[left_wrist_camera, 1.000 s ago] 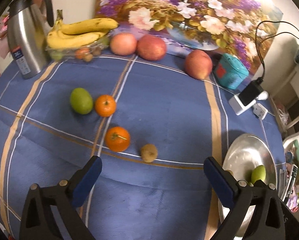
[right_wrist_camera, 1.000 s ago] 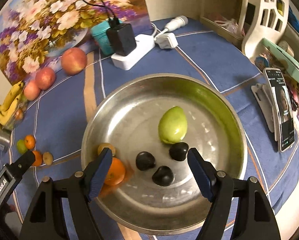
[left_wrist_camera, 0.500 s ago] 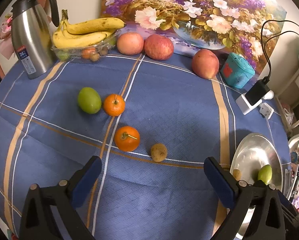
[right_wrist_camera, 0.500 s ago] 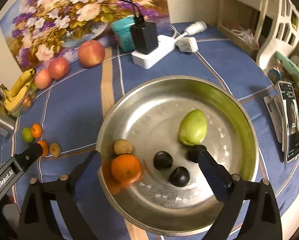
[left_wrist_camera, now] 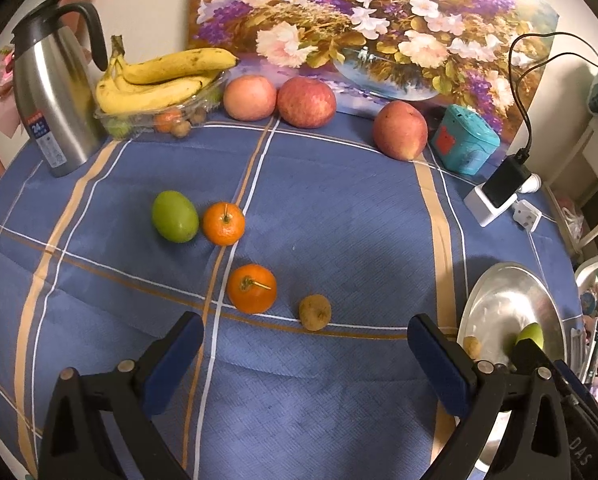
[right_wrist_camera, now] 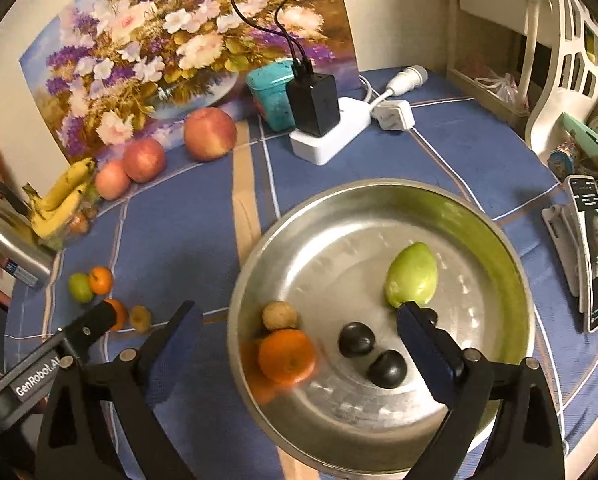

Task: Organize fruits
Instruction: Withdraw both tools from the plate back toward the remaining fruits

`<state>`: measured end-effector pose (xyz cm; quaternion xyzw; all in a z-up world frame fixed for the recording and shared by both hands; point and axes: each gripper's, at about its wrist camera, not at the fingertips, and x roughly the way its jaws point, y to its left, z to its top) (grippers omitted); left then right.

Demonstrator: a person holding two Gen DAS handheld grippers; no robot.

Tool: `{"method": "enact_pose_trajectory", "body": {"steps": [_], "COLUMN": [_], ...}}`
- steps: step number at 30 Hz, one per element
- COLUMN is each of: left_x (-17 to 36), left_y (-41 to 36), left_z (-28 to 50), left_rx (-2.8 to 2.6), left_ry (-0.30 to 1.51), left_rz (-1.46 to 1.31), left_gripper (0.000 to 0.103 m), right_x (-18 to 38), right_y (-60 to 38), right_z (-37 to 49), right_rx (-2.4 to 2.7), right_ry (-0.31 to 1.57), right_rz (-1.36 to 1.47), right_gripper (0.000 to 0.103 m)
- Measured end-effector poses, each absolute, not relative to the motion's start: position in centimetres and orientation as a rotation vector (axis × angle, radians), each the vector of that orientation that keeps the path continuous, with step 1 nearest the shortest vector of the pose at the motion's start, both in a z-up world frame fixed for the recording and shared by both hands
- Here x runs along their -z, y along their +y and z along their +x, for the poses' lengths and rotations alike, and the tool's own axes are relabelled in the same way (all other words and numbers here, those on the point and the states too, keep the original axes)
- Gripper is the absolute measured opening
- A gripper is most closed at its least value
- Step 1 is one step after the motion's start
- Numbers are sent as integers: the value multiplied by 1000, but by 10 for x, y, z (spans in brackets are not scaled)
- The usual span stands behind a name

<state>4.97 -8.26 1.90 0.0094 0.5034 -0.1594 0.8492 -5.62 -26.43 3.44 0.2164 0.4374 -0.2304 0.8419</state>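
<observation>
In the right wrist view a steel bowl [right_wrist_camera: 499, 240] holds an orange [right_wrist_camera: 286, 356], a small brown fruit [right_wrist_camera: 279, 315], a green fruit [right_wrist_camera: 412, 274] and dark round fruits [right_wrist_camera: 356, 339]. My right gripper [right_wrist_camera: 299, 344] hangs open over the bowl's near side, with nothing held. In the left wrist view my left gripper [left_wrist_camera: 305, 354] stands open above the blue cloth. Just beyond it lie an orange [left_wrist_camera: 251, 288] and a small brown fruit [left_wrist_camera: 315, 312]. Farther back sit a green fruit [left_wrist_camera: 175, 216] and a second orange [left_wrist_camera: 223, 223].
Three apples [left_wrist_camera: 399, 130], a tray with bananas [left_wrist_camera: 159, 76] and a steel jug [left_wrist_camera: 55, 92] line the back edge under a flower painting. A teal box [left_wrist_camera: 463, 144] and a power strip with charger [right_wrist_camera: 327, 120] sit behind the bowl. A phone [right_wrist_camera: 593, 252] stands right of the bowl.
My right gripper's jaws spread wider and drew back toward the bowl's left; the orange now lies free in the bowl. The left gripper's view shifted slightly, fruits unmoved.
</observation>
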Motion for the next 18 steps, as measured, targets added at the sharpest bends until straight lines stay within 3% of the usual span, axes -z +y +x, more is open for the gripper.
{"method": "enact_pose_trajectory", "body": {"steps": [18], "left_x": [-6], "left_y": [-69], "left_z": [65], "left_rx": [397], "left_ry": [1117], "left_rz": [-28], "left_gripper": [103], "right_x": [-16], "right_y": [-254], "right_z": [-44], "right_rx": [489], "right_ry": [989], "right_rz": [411], "right_gripper": [98]}}
